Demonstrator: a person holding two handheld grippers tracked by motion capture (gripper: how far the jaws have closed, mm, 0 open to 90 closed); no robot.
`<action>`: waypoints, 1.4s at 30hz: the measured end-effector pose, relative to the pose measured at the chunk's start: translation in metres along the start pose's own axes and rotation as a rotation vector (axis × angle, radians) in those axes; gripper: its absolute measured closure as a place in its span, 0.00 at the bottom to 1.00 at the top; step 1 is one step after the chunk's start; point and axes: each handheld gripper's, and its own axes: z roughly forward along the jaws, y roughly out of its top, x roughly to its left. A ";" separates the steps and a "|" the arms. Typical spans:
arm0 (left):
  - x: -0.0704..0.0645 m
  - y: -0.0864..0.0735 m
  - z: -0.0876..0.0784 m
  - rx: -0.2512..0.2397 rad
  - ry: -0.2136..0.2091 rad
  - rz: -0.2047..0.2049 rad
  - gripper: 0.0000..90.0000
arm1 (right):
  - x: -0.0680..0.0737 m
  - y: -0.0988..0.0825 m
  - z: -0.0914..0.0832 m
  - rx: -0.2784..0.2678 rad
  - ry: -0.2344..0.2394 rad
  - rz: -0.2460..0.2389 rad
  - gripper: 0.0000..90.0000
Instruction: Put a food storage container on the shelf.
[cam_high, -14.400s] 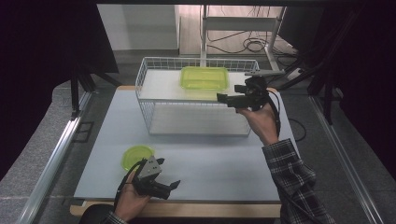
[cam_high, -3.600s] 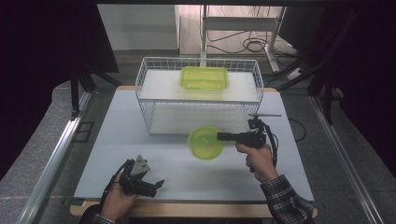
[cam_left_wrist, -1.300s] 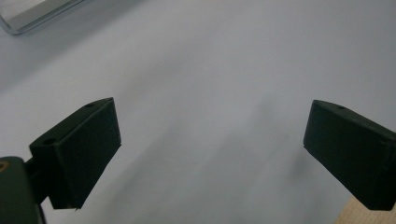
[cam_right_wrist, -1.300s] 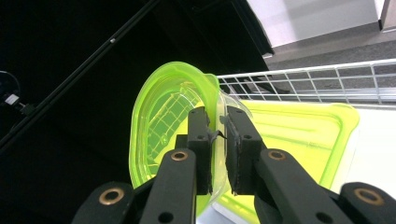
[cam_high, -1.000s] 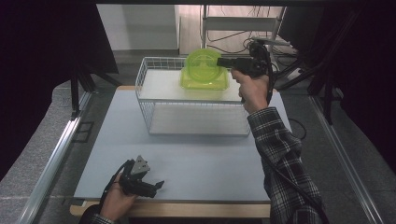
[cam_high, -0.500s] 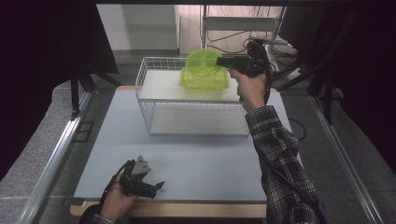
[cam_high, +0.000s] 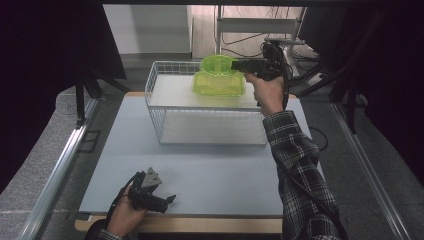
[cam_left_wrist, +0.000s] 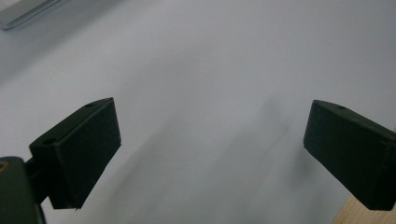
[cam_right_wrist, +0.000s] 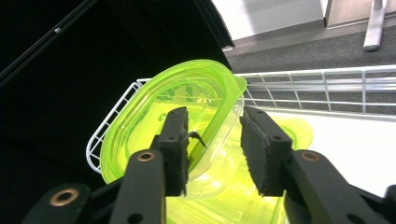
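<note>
High view: the round green bowl (cam_high: 218, 65) sits on the rectangular green container (cam_high: 219, 84) inside the wire basket (cam_high: 165, 125); placement looks nearly done, withdrawal remains. Earlier it lay on the table (cam_high: 210, 175).

Left gripper view: the left tongs (cam_left_wrist: 210, 149) stand apart, empty.

Right gripper view: the right tongs (cam_right_wrist: 212, 149) have just been opening, the bowl's rim between them, loose.
</note>
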 end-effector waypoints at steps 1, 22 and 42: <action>0.000 0.000 0.000 0.000 0.000 0.000 0.04 | 0.000 0.000 0.000 0.001 0.000 -0.004 0.64; -0.001 0.000 0.000 -0.010 0.008 0.017 0.04 | 0.004 -0.005 -0.013 0.014 0.037 -0.132 0.35; 0.002 0.002 -0.009 -0.090 -0.048 -0.030 0.06 | 0.008 -0.021 -0.024 0.024 0.028 -0.258 0.20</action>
